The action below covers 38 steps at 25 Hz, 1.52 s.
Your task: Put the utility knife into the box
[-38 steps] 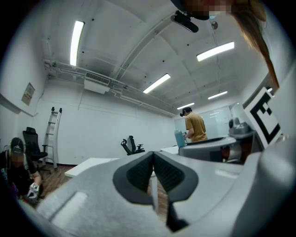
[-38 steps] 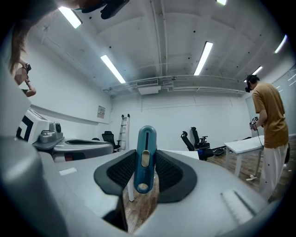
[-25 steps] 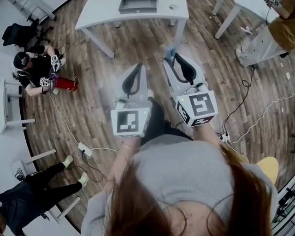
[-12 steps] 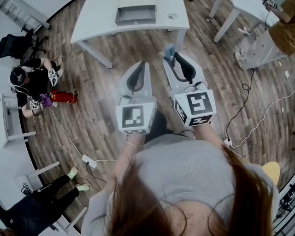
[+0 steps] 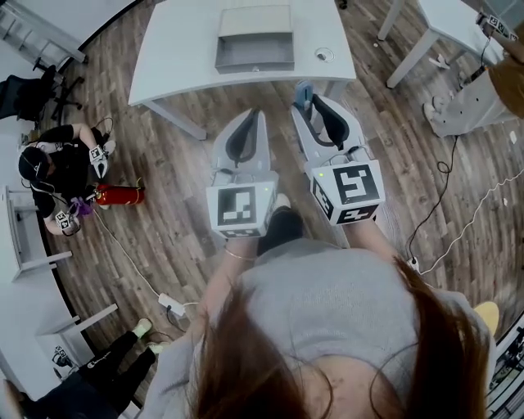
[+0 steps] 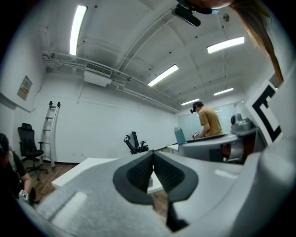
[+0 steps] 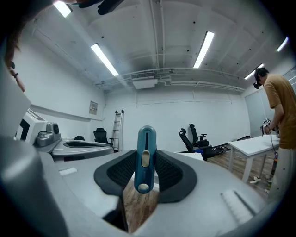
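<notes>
A blue utility knife [image 7: 144, 157] stands upright between the dark pads of my right gripper [image 7: 145, 167], which is shut on it. In the head view its blue tip [image 5: 303, 92] pokes out past the right gripper [image 5: 308, 105]. My left gripper [image 5: 246, 119] is held level beside it, shut with its pads meeting and nothing between them [image 6: 153, 159]. An open grey box [image 5: 255, 42] lies on the white table [image 5: 180, 53] just ahead of both grippers. The grippers hang over the wood floor in front of the table's near edge.
A small round object [image 5: 324, 55] lies on the table right of the box. A person [image 5: 61, 176] crouches at the left with a red extinguisher [image 5: 119, 195]. Another person [image 7: 282, 120] stands at a second white table [image 5: 446, 24] on the right. Cables [image 5: 458, 213] trail over the floor.
The view has advanced toward the table: the box and tabletop now sit lower and larger in the head view. Both grippers keep their pose, the knife still clamped in the right one.
</notes>
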Each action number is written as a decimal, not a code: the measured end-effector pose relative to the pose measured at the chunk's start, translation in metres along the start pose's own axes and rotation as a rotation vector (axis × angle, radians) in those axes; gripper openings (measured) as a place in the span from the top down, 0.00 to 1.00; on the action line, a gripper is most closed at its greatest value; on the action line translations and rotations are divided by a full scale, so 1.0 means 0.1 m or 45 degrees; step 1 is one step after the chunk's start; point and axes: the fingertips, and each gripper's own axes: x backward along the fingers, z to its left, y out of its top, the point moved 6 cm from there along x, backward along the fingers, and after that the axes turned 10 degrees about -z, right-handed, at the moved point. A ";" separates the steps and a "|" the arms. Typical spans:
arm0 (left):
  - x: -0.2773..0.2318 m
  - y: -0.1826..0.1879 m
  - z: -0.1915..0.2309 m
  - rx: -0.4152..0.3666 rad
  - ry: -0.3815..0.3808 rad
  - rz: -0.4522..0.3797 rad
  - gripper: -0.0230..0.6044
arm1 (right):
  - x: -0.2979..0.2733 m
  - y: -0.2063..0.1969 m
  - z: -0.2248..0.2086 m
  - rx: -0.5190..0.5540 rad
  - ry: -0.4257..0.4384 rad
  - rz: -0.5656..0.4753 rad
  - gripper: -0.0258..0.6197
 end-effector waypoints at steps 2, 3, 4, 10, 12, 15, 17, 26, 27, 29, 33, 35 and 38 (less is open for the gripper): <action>-0.12 -0.02 0.15 -0.004 -0.008 -0.001 0.97 | -0.19 -0.01 -0.02 0.002 -0.002 -0.005 0.75; -0.18 -0.04 0.22 -0.007 -0.011 0.002 0.97 | -0.29 -0.03 -0.03 0.001 -0.003 -0.006 0.75; -0.23 -0.06 0.28 -0.009 -0.013 0.008 0.97 | -0.38 -0.04 -0.04 -0.001 -0.005 -0.007 0.75; -0.57 -0.13 0.59 -0.009 -0.034 0.000 0.97 | -0.76 -0.08 -0.15 -0.006 -0.038 -0.014 0.75; -0.68 -0.14 0.64 -0.002 -0.042 0.000 0.97 | -0.86 -0.10 -0.20 -0.009 -0.046 -0.005 0.75; -0.86 -0.18 0.69 0.013 -0.051 0.012 0.97 | -1.01 -0.12 -0.32 -0.017 -0.055 0.007 0.75; -0.95 -0.22 0.75 0.017 -0.049 0.019 0.97 | -1.11 -0.15 -0.38 -0.022 -0.054 0.012 0.75; -1.66 -0.40 1.11 -0.006 -0.018 0.020 0.97 | -1.85 -0.25 -0.77 -0.006 -0.006 0.014 0.75; -1.77 -0.42 1.16 -0.005 -0.009 0.022 0.97 | -1.95 -0.26 -0.82 -0.003 0.004 0.016 0.75; -1.97 -0.44 1.27 -0.006 0.009 0.018 0.97 | -2.16 -0.28 -0.93 -0.001 0.023 0.023 0.75; -2.33 -0.46 1.47 -0.010 0.045 0.012 0.97 | -2.54 -0.30 -1.14 0.005 0.054 0.036 0.75; -2.49 -0.49 1.55 -0.010 0.064 0.010 0.97 | -2.71 -0.31 -1.24 0.008 0.069 0.037 0.75; -2.71 -0.49 1.63 -0.014 0.087 0.004 0.97 | -2.90 -0.31 -1.39 0.011 0.093 0.043 0.75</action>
